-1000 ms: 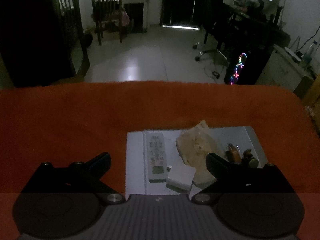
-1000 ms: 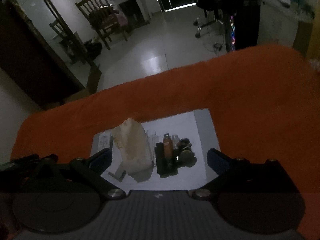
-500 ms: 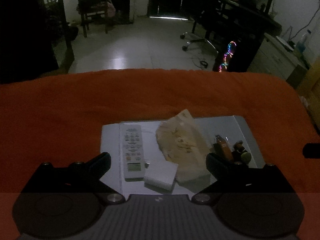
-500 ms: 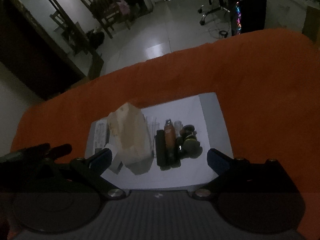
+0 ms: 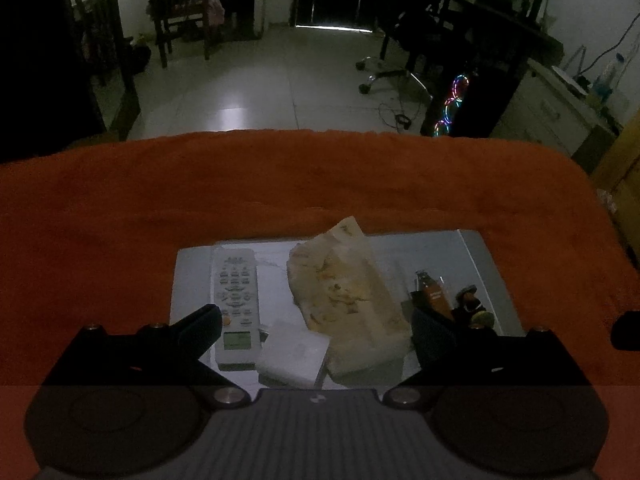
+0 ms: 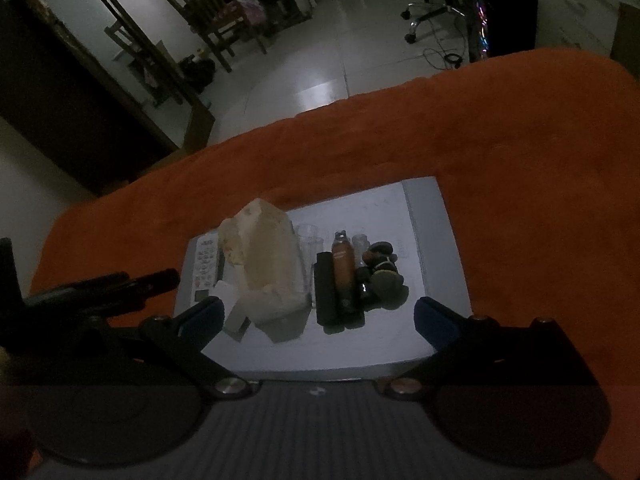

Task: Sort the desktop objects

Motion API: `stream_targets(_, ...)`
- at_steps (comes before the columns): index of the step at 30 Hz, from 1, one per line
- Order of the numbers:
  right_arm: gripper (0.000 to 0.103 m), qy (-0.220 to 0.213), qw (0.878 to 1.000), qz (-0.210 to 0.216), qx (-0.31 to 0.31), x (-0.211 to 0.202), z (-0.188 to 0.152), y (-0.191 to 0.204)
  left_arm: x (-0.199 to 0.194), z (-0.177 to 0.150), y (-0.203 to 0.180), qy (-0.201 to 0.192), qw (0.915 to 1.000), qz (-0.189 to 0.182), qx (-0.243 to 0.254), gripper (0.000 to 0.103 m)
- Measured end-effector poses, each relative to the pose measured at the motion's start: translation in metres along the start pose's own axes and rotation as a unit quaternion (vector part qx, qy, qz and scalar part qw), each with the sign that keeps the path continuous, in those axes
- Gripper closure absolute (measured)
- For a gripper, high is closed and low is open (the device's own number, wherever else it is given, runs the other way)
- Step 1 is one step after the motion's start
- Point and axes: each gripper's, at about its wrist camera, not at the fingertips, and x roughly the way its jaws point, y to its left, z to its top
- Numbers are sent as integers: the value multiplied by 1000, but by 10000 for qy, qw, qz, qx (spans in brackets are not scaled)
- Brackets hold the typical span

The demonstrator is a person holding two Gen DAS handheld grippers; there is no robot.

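Observation:
A grey-white mat (image 5: 476,252) (image 6: 424,216) lies on an orange cloth. On it are a white remote (image 5: 235,304) (image 6: 205,262), a small white box (image 5: 294,354) (image 6: 232,312), a beige tissue pack (image 5: 344,296) (image 6: 268,264), a brown bottle (image 5: 433,293) (image 6: 344,270), a black bar (image 6: 326,288) and small dark items (image 5: 472,306) (image 6: 382,270). My left gripper (image 5: 316,332) is open, hovering over the remote, box and tissue pack. My right gripper (image 6: 316,316) is open above the mat's near edge.
The orange cloth (image 5: 280,184) (image 6: 520,140) covers the table to its far edge. Clear cups (image 6: 309,238) stand behind the tissue pack. The left gripper's body (image 6: 100,284) shows at the left of the right wrist view. Chairs and a desk stand beyond.
Both grippers rose and pulled back a little, so the mat and its objects sit higher and fuller in both views. Both jaws stay open. Nothing on the mat moved.

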Motion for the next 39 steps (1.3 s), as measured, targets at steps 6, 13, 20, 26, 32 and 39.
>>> stream_targets(6, 0, 15, 10000, -45, 40, -3, 0, -5, 4, 1, -5, 43, 10000, 25, -26, 0)
stream_targets(13, 0, -52, 9999, -117, -96, -2, 3, -4, 13, 5, -5, 119, 9998, 15, -156, 0)
stream_targets(20, 0, 60, 9997, -188, -149, 15, 2, -11, 35, 6, -7, 325, 9991, -8, -262, 2)
stream_targets(26, 0, 199, 9996, -168, -76, 31, 0, -21, 60, 2, -12, 533, 9983, -84, -231, 25)
stream_targets(32, 0, 340, 9993, -166, 20, 47, -3, -32, 83, -1, -15, 638, 9977, -97, -190, 43)
stream_targets(39, 0, 467, 9987, -185, 63, 62, -7, -39, 101, -5, -17, 708, 9971, -112, -240, 71)
